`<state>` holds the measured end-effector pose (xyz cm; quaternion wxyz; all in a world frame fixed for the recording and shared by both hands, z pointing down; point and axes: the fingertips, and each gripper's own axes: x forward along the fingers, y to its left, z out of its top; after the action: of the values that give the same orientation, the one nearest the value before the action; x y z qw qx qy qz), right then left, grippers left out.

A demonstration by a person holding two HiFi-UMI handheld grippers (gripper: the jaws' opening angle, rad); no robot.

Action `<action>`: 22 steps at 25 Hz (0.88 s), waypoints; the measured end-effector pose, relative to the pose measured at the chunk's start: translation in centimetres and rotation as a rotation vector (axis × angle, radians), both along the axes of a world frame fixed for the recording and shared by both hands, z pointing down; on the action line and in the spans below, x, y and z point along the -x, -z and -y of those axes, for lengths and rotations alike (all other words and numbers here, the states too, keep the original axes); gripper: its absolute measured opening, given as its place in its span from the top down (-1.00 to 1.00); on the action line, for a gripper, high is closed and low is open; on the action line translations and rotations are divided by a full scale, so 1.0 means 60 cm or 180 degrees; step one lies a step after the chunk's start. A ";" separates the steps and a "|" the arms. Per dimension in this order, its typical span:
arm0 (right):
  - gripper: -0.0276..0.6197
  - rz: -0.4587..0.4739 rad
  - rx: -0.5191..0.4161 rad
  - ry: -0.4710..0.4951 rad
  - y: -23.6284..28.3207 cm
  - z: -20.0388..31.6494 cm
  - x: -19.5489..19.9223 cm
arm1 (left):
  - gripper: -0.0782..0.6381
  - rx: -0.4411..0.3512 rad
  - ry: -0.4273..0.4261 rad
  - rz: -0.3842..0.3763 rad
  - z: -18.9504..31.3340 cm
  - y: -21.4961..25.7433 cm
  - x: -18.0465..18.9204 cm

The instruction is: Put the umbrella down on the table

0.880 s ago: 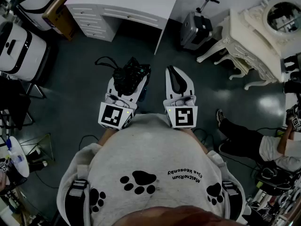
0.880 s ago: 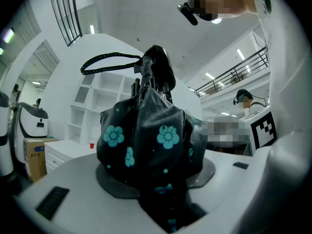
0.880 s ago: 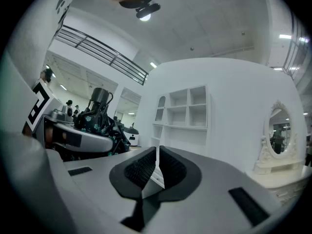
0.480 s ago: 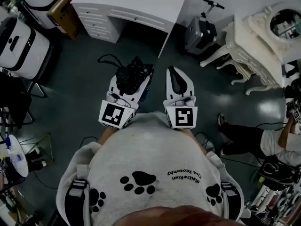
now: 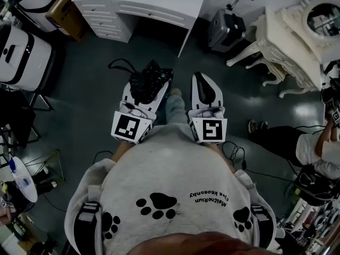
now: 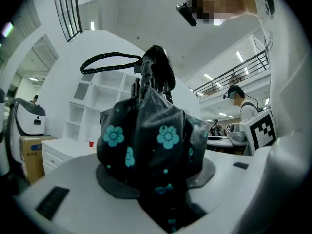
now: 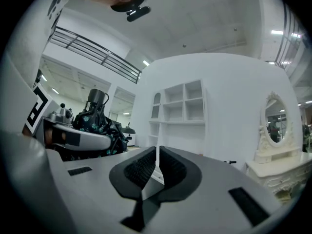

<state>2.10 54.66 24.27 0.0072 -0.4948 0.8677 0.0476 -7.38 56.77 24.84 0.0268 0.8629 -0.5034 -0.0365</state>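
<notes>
A folded black umbrella (image 5: 147, 83) with teal flowers (image 6: 146, 140) stands upright between the jaws of my left gripper (image 5: 144, 92), which is shut on it. Its handle and wrist loop (image 6: 109, 60) stick up above the jaws. My right gripper (image 5: 205, 89) is level beside it, to the right, with its black pads (image 7: 156, 169) nearly touching and nothing between them. In the right gripper view the umbrella (image 7: 97, 118) shows at the left. The white desk (image 5: 143, 7) with drawers is ahead of both grippers.
A white chair (image 5: 16, 52) stands at the left. A grey suitcase (image 5: 226, 28) and an ornate white dressing table (image 5: 297, 31) with a mirror are at the right. Another person (image 5: 297, 147) sits on the floor at the right, with cables nearby.
The view has shifted slightly: the desk and furniture sit a little nearer the top edge. Both grippers keep their places in front of my body, the umbrella still held.
</notes>
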 end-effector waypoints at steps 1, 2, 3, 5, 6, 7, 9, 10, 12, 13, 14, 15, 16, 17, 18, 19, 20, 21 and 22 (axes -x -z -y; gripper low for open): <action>0.78 -0.0039 0.0030 0.0018 -0.007 0.010 0.004 | 0.18 -0.0009 0.0018 -0.0040 0.011 0.001 0.004; 0.78 -0.0070 0.0069 0.0031 -0.015 0.020 0.006 | 0.18 -0.0005 0.0033 -0.0066 0.022 -0.001 0.007; 0.78 -0.0108 0.0110 0.0043 -0.024 0.031 0.006 | 0.18 0.0011 0.0046 -0.0079 0.034 -0.005 0.009; 0.78 -0.0148 0.0132 0.0070 -0.034 0.061 0.003 | 0.18 0.0051 0.0063 -0.0071 0.061 -0.013 0.009; 0.78 -0.0137 0.0116 0.0083 -0.033 0.081 0.001 | 0.18 0.0069 0.0068 -0.0044 0.077 -0.017 0.007; 0.78 -0.0121 0.0103 0.0095 -0.032 0.103 -0.001 | 0.18 0.0075 0.0078 -0.0026 0.096 -0.018 0.006; 0.78 -0.0084 0.0112 0.0116 -0.034 0.151 -0.007 | 0.18 0.0042 0.0128 -0.0069 0.140 -0.013 0.001; 0.78 -0.0067 0.0132 0.0126 -0.036 0.176 -0.010 | 0.18 0.0035 0.0150 -0.0088 0.162 -0.011 -0.002; 0.78 -0.0037 0.0166 0.0153 -0.038 0.227 -0.017 | 0.18 0.0052 0.0196 -0.0098 0.206 -0.013 -0.006; 0.78 -0.0030 0.0172 0.0174 -0.037 0.252 -0.020 | 0.18 0.0069 0.0230 -0.0096 0.227 -0.014 -0.007; 0.78 -0.0034 0.0172 0.0201 -0.035 0.277 -0.022 | 0.18 0.0085 0.0270 -0.0095 0.249 -0.015 -0.008; 0.78 -0.0038 0.0173 0.0232 -0.033 0.301 -0.024 | 0.18 0.0100 0.0310 -0.0095 0.270 -0.015 -0.009; 0.78 -0.0041 0.0177 0.0264 -0.032 0.323 -0.026 | 0.18 0.0113 0.0344 -0.0094 0.290 -0.015 -0.011; 0.78 -0.0043 0.0184 0.0296 -0.033 0.344 -0.027 | 0.18 0.0122 0.0369 -0.0091 0.310 -0.016 -0.013; 0.78 -0.0047 0.0193 0.0329 -0.036 0.366 -0.027 | 0.18 0.0127 0.0388 -0.0086 0.330 -0.016 -0.015; 0.78 -0.0047 0.0208 0.0360 -0.040 0.387 -0.028 | 0.18 0.0131 0.0407 -0.0083 0.350 -0.016 -0.018; 0.78 -0.0035 0.0231 0.0388 -0.044 0.408 -0.029 | 0.18 0.0135 0.0430 -0.0082 0.370 -0.017 -0.020; 0.78 -0.0017 0.0254 0.0419 -0.047 0.429 -0.030 | 0.18 0.0140 0.0458 -0.0080 0.389 -0.018 -0.022; 0.78 -0.0003 0.0267 0.0456 -0.049 0.450 -0.031 | 0.18 0.0148 0.0493 -0.0076 0.407 -0.020 -0.023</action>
<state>3.93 27.69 27.22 -0.0106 -0.4313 0.9021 0.0108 -5.97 32.36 26.02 0.0499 0.8200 -0.5690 -0.0370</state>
